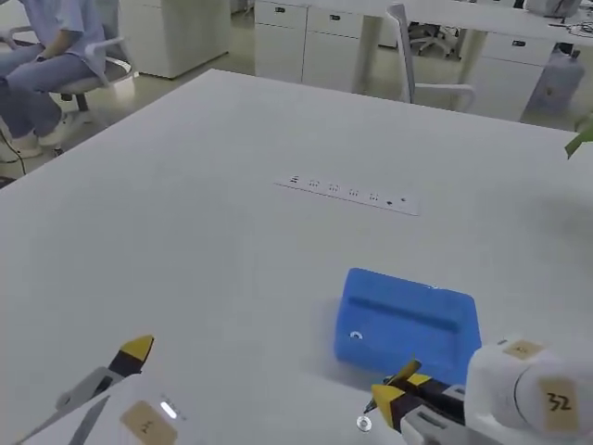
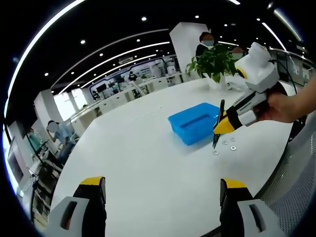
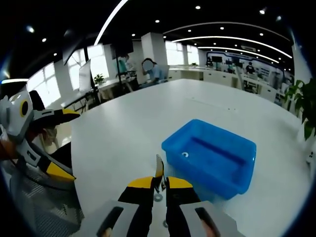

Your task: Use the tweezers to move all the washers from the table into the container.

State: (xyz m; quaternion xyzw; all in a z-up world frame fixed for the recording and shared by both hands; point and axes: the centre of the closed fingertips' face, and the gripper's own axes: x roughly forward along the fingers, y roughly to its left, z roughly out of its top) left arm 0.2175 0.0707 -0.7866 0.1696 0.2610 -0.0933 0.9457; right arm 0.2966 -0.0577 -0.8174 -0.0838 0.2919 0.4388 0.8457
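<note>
While my right tool (image 3: pixel 159 186) pinches the tweezers (image 3: pixel 159 170), their tips hang over the washers (image 2: pixel 224 143).
The tweezers run forward and down; one washer (image 1: pixel 363 424) lies on the worktop (image 1: pixel 232 232) close under the tips, with the blue container (image 3: pixel 232 137) just beyond. My left tool (image 2: pixel 162 183), spread and empty, hovers well apart on the left.

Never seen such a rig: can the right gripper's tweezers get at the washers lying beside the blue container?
Likely yes: the right gripper holds the tweezers tip-down just over the washers, with bare table around them and nothing between.
</note>
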